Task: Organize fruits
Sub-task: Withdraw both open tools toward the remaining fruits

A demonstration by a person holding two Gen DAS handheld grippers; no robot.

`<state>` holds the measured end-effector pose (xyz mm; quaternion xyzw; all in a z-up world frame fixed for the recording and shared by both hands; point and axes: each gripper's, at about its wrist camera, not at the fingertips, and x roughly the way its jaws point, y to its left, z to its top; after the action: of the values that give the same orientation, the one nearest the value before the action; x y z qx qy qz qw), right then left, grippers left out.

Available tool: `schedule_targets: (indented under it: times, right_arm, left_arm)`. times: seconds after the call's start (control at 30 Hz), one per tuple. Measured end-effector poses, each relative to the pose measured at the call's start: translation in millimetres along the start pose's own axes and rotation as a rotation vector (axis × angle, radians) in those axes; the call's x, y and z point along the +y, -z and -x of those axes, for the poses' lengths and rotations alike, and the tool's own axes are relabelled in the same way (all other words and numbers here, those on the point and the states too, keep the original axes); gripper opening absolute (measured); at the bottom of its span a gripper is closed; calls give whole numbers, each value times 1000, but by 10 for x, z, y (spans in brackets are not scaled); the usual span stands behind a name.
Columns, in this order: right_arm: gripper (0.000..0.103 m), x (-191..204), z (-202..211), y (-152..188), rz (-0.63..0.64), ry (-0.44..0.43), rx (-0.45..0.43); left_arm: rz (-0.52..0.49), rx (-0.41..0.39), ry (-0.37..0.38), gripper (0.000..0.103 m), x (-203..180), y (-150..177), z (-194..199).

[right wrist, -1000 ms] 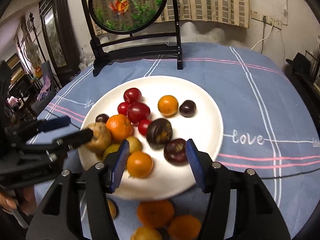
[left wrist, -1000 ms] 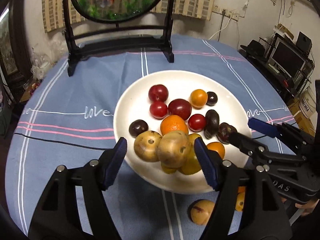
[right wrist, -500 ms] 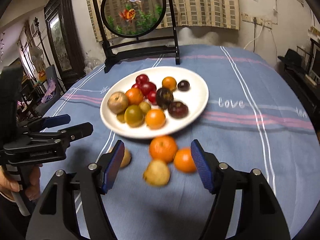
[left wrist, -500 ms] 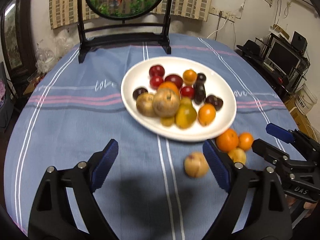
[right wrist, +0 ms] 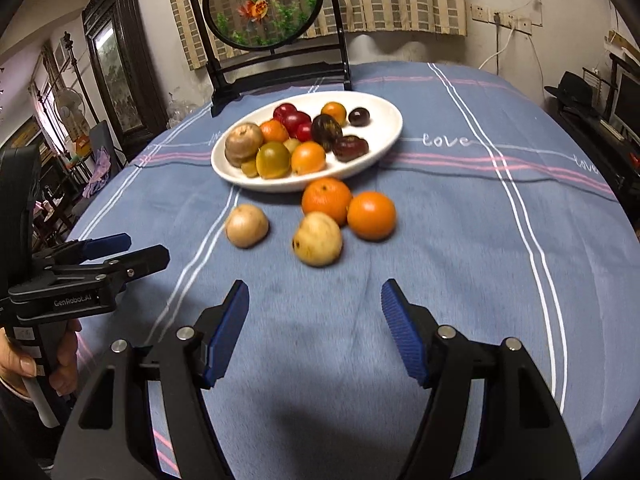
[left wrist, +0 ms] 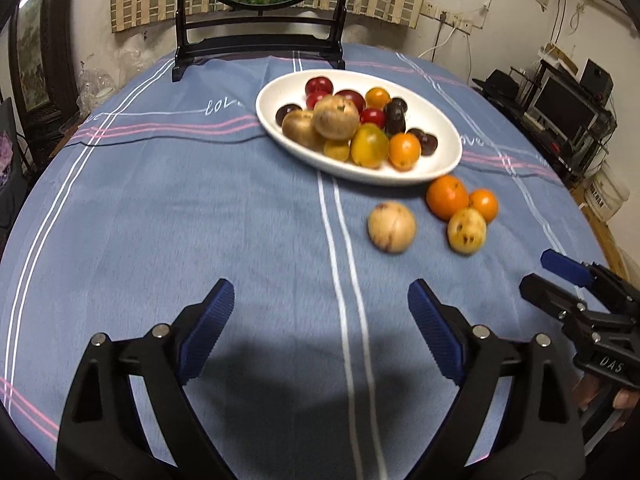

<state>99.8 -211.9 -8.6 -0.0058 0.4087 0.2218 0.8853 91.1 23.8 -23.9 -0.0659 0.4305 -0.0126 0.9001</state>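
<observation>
While you hold both tools low over blue striped tablecloth (left wrist: 200, 220), your left gripper (left wrist: 320, 324) gapes wide, blue ribbed pads (left wrist: 208, 332) holding nothing. Your right gripper (right wrist: 314, 328) likewise spread wide, nothing between fingers. Ahead on cloth, clear of both: tan round fruit (right wrist: 247, 226), second tan speckled fruit (right wrist: 318, 239) touching two oranges (right wrist: 371, 215). Larger orange sits against rim of white oval plate (right wrist: 384, 120). Plate piled with red, dark purple, orange, yellow-green and brown fruit (left wrist: 335, 117). Behind plate: black-framed round goldfish screen (right wrist: 262, 4).
</observation>
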Motion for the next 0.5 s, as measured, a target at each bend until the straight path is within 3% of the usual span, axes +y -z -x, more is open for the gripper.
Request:
schedule_targets:
  times: [0.23,0.5]
  right_arm:
    - [69,-54,-78,105,-21,0,39]
    - [69,53,-188,-2,15,18,67]
  left_arm:
    - [11,23,-16,90,72,99,-71]
    - [4,26,-3,90,69,112,-120]
